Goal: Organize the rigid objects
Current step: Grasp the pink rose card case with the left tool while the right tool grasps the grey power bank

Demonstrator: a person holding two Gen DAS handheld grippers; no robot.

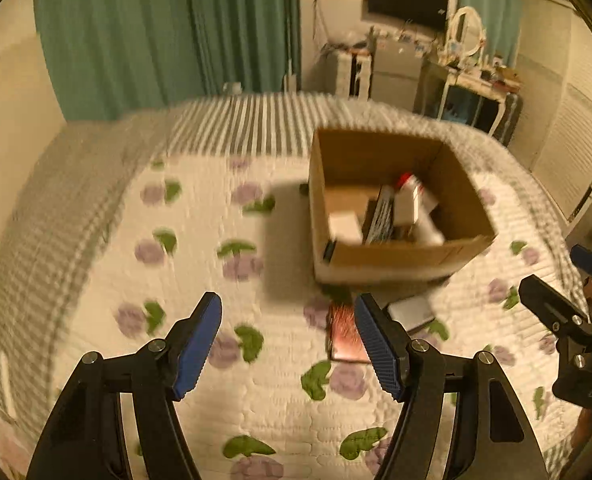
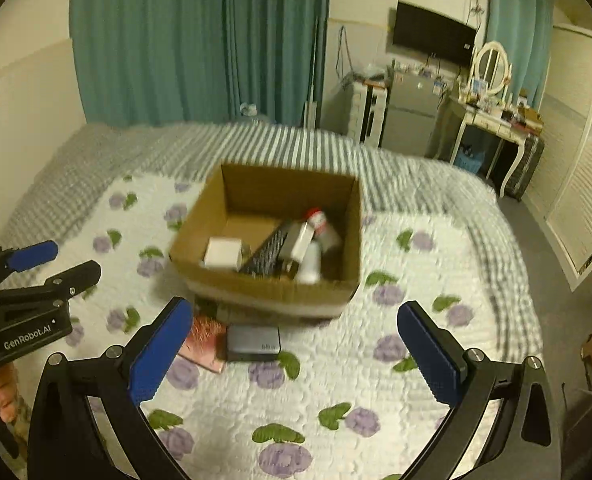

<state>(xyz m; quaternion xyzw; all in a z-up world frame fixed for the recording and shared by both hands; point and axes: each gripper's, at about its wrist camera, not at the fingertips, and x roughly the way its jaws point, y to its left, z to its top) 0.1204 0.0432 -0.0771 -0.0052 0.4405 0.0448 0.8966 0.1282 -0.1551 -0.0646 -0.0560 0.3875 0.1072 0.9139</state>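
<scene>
An open cardboard box [image 1: 396, 258] [image 2: 264, 290] sits on the flowered bed quilt. It holds a white box [image 2: 222, 254], a dark ribbed item [image 2: 266, 256] and a red-capped white bottle [image 2: 320, 224]. A pink booklet [image 1: 346, 338] [image 2: 204, 346] and a grey case [image 1: 410, 312] [image 2: 254, 342] lie on the quilt in front of the box. My left gripper [image 1: 288, 346] is open and empty, above the quilt left of the booklet. My right gripper [image 2: 292, 354] is open and empty, hovering over the grey case.
The quilt [image 2: 336, 392] covers a bed with a grey striped blanket [image 2: 256, 140] at its far end. Green curtains [image 2: 196, 40], a small fridge [image 2: 410, 116] and a dressing table [image 2: 492, 120] stand beyond the bed. Floor [image 2: 544, 264] lies right of the bed.
</scene>
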